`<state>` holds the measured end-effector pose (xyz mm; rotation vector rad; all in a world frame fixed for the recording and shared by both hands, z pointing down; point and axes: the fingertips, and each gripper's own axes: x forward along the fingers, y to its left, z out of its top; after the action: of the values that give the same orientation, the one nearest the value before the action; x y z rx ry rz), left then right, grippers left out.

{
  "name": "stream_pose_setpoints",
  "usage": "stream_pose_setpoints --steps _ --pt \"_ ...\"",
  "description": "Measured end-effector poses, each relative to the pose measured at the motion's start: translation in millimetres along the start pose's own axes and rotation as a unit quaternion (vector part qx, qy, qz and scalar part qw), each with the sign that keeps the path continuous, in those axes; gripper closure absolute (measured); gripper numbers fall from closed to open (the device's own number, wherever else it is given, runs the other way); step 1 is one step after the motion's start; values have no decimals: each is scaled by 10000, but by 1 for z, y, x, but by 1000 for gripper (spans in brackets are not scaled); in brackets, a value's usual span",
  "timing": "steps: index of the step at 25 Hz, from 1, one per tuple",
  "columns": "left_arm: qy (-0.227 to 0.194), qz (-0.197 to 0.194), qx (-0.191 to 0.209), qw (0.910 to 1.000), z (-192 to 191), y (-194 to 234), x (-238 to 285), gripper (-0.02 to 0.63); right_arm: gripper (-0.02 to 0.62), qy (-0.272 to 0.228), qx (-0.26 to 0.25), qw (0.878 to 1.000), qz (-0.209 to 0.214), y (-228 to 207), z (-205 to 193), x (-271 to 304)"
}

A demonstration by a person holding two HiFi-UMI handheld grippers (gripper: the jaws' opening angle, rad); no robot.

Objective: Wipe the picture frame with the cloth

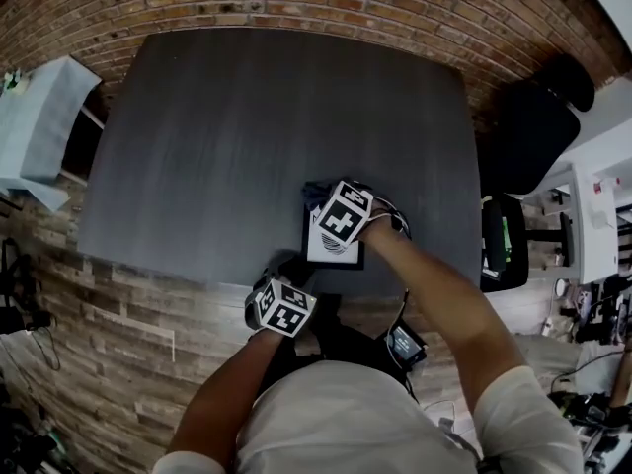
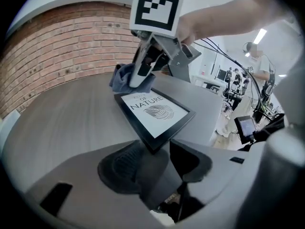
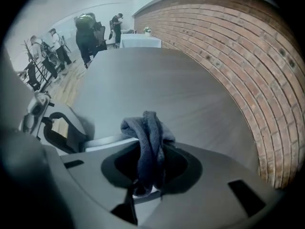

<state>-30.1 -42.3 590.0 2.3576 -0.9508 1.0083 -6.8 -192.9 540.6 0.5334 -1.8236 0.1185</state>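
The picture frame (image 2: 155,113) lies face up on the dark grey worktop (image 1: 247,126), close to the near edge at about 5 o'clock from the worktop's middle. It has a black border and a white print with a leaf-like motif and the words "OF NATURE".

The right gripper (image 3: 151,152) comes down at the frame's 12 o'clock end. Its fingers (image 3: 183,168) are closed tight on the cloth (image 3: 147,132), a dark blue-grey bundle that bulges out past their tips. From the left gripper view the cloth sits at the frame's far corner; I cannot tell whether it presses on the border or on the worktop just beside it.

The left gripper (image 2: 159,152) is at the frame's 7 o'clock. Its fingers (image 2: 125,165) stand wide apart, with the frame's near corner in the gap between them and neither pad seen pressing on it.

A black chair (image 1: 528,136) stands at the worktop's 3 o'clock, and a brick wall (image 1: 296,3) runs along its 12 o'clock side.
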Motion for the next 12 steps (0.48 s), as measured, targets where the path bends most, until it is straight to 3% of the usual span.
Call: stream_pose_setpoints --steps 12 --pt "-26 136 29 9999 -2 5 1 413 491 410 15 9990 -150 -25 23 35"
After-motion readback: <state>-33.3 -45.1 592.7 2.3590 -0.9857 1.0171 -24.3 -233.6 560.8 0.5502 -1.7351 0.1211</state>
